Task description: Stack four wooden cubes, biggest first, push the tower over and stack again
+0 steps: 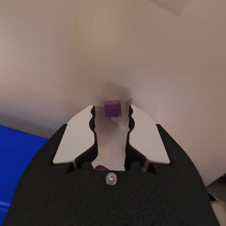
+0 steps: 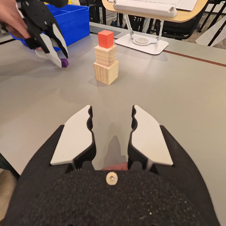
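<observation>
Tongs on the left gripper are spread wide around the purple cube, nothing gripped yet. Right gripper is held open and empty, with the three-cube tower seen at 12 o'clock.

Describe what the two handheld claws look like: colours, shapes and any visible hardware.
Both match. The right claw has a black, grainy-textured body, a silver hex screw at its centre, and two tapering fingers faced in white with wavy black inner pads. The left claw is identical, with its own silver screw. No cables, markings or sleeves show.
</observation>
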### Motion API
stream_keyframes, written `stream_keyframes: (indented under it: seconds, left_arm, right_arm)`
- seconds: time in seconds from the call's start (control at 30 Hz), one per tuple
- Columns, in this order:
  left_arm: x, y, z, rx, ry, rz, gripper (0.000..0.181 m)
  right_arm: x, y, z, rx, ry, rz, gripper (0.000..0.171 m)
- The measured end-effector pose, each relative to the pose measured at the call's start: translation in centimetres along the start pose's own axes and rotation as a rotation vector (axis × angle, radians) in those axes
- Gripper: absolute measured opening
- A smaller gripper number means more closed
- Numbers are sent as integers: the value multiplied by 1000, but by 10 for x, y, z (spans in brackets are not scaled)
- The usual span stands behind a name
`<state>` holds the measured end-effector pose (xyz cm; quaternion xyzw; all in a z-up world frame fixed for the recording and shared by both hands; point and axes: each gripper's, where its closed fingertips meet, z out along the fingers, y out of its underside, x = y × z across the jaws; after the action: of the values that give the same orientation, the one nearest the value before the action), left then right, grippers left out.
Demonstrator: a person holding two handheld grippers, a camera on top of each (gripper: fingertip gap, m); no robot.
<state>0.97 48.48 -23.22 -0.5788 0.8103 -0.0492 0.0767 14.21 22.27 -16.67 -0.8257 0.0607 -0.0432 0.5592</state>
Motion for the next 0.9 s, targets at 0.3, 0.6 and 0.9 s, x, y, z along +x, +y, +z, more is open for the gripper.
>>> stream_keyframes:
  seconds: [0.3, 0.6, 0.9]
  left_arm:
    - [-1, 0, -5, 18, -26, 6, 22]
    - [49, -47, -111, 822, -286, -178, 22]
    - [85, 16, -123, 1099, -607, -688, 22]
  right_arm:
    - [2, -1, -2, 5, -2, 7, 60]
    - [7, -5, -5, 34, 19, -3, 59]
    - [9, -4, -4, 25, 39, -21, 59]
